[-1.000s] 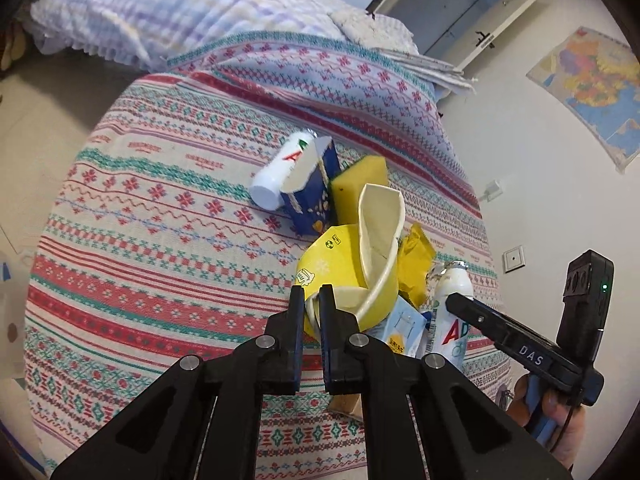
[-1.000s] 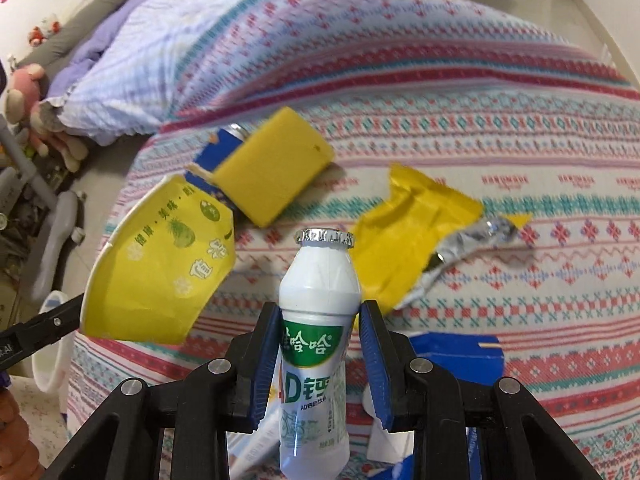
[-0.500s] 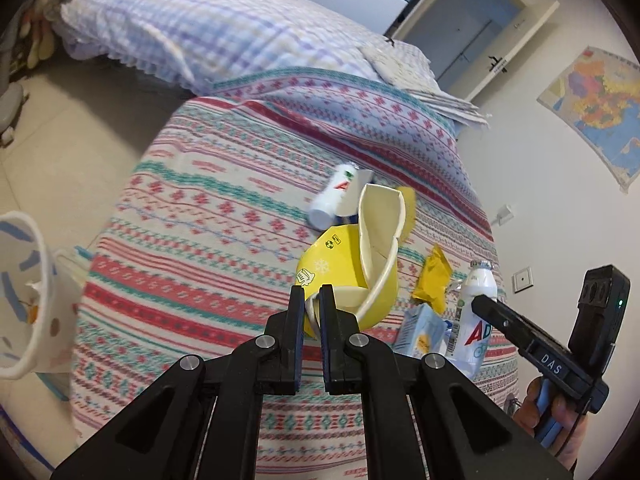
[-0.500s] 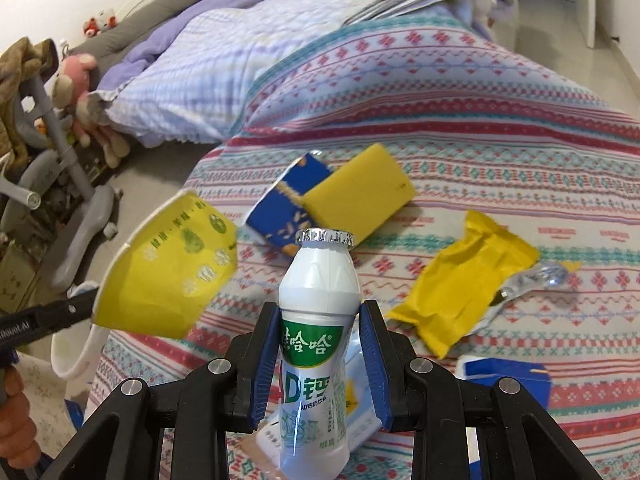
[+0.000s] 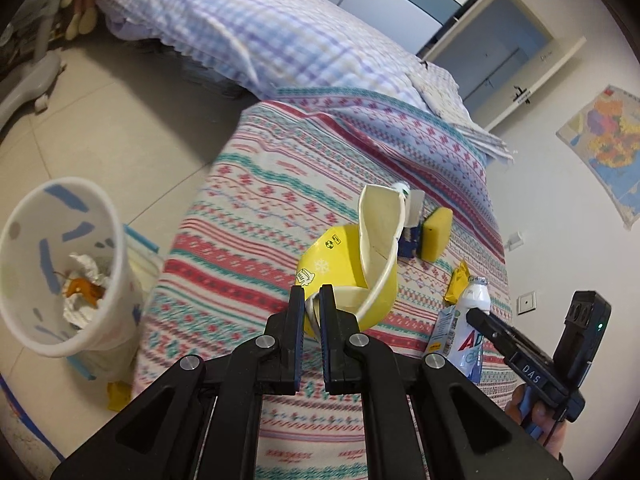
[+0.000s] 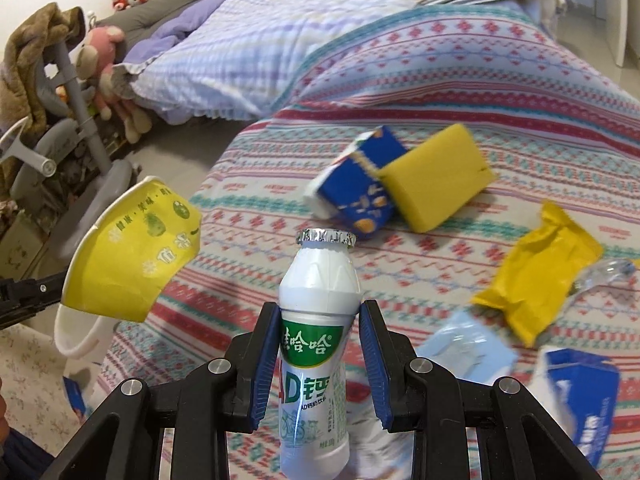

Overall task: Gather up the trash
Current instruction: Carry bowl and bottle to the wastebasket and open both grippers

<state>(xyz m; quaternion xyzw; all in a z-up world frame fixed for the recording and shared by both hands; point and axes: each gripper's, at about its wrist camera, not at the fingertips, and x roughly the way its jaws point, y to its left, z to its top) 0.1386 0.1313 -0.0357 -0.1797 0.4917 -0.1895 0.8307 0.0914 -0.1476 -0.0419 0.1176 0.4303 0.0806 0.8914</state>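
We grip cup (image 5: 347,276) left, bottle (image 6: 318,320) right; bin (image 5: 60,264) holds paper (sponge (image 6: 436,176), cartons, wrapper (image 6: 536,276) remain).

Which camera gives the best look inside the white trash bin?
The left wrist view: the white trash bin tips its mouth toward it, showing crumpled paper inside. The right wrist view catches only part of its rim, behind the yellow cup.

Support surface: bed (image 6: 460,92) with patterned cover.
Resting on it: blue carton (image 6: 356,196), yellow sponge (image 6: 436,176), yellow wrapper (image 6: 536,276), checked quilt (image 5: 280,40).
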